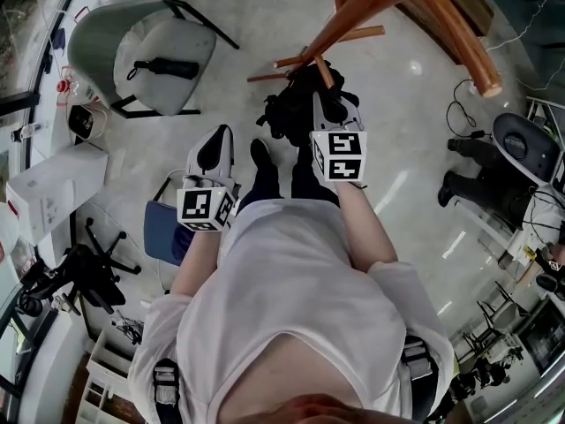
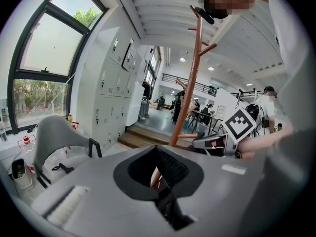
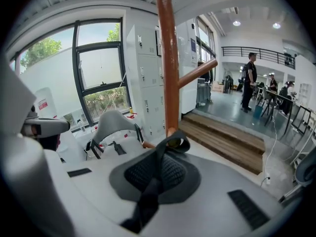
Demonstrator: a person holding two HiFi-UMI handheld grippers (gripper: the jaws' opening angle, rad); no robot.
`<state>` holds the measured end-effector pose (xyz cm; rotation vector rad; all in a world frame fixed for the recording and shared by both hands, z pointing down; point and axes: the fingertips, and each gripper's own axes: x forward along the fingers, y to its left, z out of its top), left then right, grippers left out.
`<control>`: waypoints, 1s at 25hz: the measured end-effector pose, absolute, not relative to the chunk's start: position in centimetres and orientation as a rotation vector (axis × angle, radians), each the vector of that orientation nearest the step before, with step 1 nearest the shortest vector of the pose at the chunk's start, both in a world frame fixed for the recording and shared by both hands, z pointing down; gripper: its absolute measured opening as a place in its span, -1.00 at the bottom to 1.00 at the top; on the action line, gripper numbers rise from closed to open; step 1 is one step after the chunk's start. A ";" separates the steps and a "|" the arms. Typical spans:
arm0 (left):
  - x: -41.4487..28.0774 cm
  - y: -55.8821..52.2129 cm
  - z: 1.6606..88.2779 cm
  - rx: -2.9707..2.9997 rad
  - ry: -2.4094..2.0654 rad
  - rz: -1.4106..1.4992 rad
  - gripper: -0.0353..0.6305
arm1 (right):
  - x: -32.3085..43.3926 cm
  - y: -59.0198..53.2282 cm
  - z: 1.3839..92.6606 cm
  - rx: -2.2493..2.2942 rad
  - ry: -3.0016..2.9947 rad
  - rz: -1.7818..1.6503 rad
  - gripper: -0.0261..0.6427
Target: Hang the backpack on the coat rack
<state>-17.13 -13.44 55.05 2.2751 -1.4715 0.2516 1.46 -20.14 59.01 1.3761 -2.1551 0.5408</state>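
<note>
Backpack sits low by the rack, the right gripper has its jaws shut tight on the strap, and the left gripper, farther from the rack, has its jaws together on nothing.

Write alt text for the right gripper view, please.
The right hand-held gripper is shut on a black backpack strap, whose loop rises just in front of the pole of the wooden coat rack. A grey chair, windows and white lockers lie behind.
</note>
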 end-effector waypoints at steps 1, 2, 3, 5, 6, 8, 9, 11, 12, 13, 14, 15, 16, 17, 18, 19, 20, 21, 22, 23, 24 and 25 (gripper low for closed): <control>-17.1 -13.5 55.0 2.276 -1.470 0.251 -0.86 | 1.4 -20.1 59.0 1.370 -2.153 0.536 -0.88; -17.0 -13.5 55.0 2.276 -1.469 0.251 -0.86 | 1.4 -20.0 59.0 1.362 -2.151 0.531 -0.88; -17.0 -13.4 55.1 2.276 -1.469 0.251 -0.86 | 1.3 -19.9 59.0 1.355 -2.150 0.527 -0.88; -16.9 -13.5 55.1 2.276 -1.469 0.251 -0.86 | 1.2 -19.8 59.1 1.345 -2.148 0.523 -0.88; -16.9 -13.5 55.2 2.274 -1.469 0.250 -0.86 | 1.3 -19.8 59.2 1.343 -2.146 0.526 -0.88; -17.0 -13.5 55.2 2.270 -1.470 0.248 -0.86 | 1.4 -20.0 59.5 1.338 -2.141 0.539 -0.88; -17.0 -13.5 55.2 2.269 -1.470 0.247 -0.86 | 1.4 -20.2 59.7 1.334 -2.138 0.545 -0.88; -17.1 -13.5 55.3 2.269 -1.472 0.250 -0.86 | 1.5 -20.4 59.9 1.329 -2.134 0.551 -0.88; -17.1 -13.5 55.3 2.268 -1.473 0.251 -0.86 | 1.5 -20.5 59.9 1.328 -2.133 0.553 -0.88; -17.2 -13.5 55.3 2.267 -1.474 0.252 -0.86 | 1.5 -20.6 60.0 1.327 -2.132 0.554 -0.88; -17.3 -13.6 55.3 2.265 -1.474 0.252 -0.86 | 1.4 -20.8 60.1 1.326 -2.131 0.555 -0.88; -17.3 -13.6 55.4 2.264 -1.474 0.253 -0.86 | 1.4 -20.8 60.2 1.324 -2.128 0.555 -0.88; -17.4 -13.6 55.4 2.263 -1.474 0.252 -0.86 | 1.3 -20.9 60.3 1.321 -2.125 0.557 -0.88; -17.5 -13.7 55.3 2.262 -1.473 0.252 -0.86 | 1.2 -21.0 60.4 1.319 -2.122 0.557 -0.88; -17.5 -13.7 55.3 2.261 -1.473 0.251 -0.86 | 1.2 -21.1 60.5 1.318 -2.119 0.558 -0.88; -17.5 -13.8 55.3 2.261 -1.473 0.250 -0.86 | 1.3 -21.2 60.6 1.319 -2.116 0.559 -0.88; -17.5 -13.8 55.2 2.262 -1.474 0.249 -0.86 | 1.4 -21.3 60.7 1.320 -2.113 0.559 -0.88; -17.4 -13.9 55.2 2.263 -1.473 0.249 -0.86 | 1.4 -21.4 60.7 1.321 -2.110 0.559 -0.88; -17.4 -13.9 55.2 2.263 -1.473 0.249 -0.86 | 1.5 -21.6 60.8 1.321 -2.108 0.558 -0.88; -17.4 -13.9 55.2 2.262 -1.471 0.250 -0.86 | 1.5 -21.7 60.9 1.320 -2.106 0.556 -0.88; -17.4 -13.9 55.3 2.260 -1.470 0.252 -0.86 | 1.5 -21.7 61.0 1.319 -2.105 0.554 -0.88; -17.4 -13.9 55.4 2.259 -1.469 0.253 -0.86 | 1.5 -21.8 61.1 1.318 -2.104 0.551 -0.88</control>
